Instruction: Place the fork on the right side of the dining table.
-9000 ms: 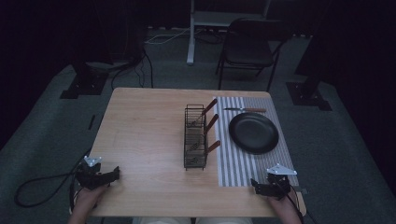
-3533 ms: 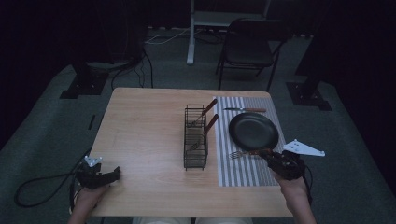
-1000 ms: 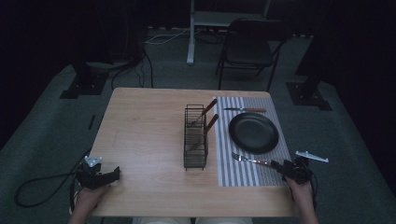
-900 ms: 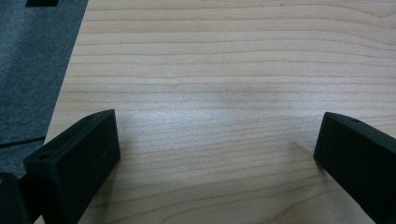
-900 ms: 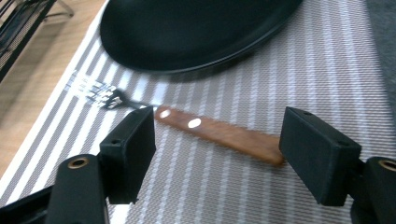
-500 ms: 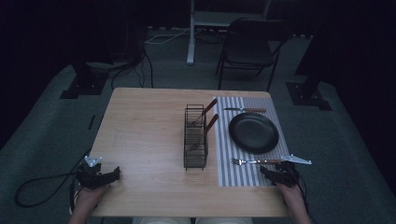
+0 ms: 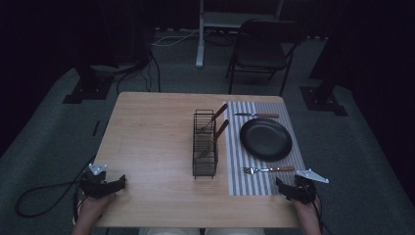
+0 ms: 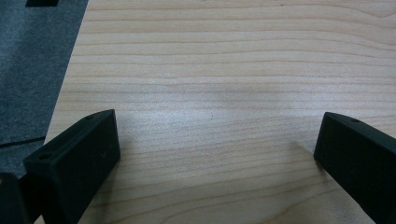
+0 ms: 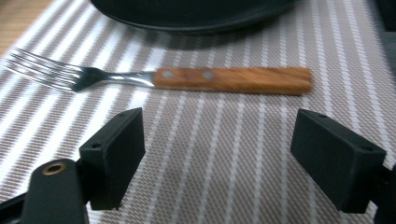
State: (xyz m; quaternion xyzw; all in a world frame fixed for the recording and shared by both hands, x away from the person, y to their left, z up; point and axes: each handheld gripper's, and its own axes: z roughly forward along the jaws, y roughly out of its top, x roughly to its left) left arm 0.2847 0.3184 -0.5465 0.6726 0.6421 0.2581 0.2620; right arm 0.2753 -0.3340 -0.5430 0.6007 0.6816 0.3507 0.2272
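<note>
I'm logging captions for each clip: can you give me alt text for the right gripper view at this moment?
A fork with a riveted wooden handle lies flat on a striped placemat, just beyond the open right gripper, whose two black jaws stand wide apart with nothing between them. The near rim of a black plate crosses the top.

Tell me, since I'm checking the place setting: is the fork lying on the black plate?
No, the fork lies flat on the striped placemat, just short of the black plate.

A pale wooden surface (image 7: pixel 151 142) fills the frame's centre. A wire basket (image 7: pixel 205 144) stands mid-frame on it. A striped mat (image 7: pixel 235 156) lies just right of the basket.
</note>
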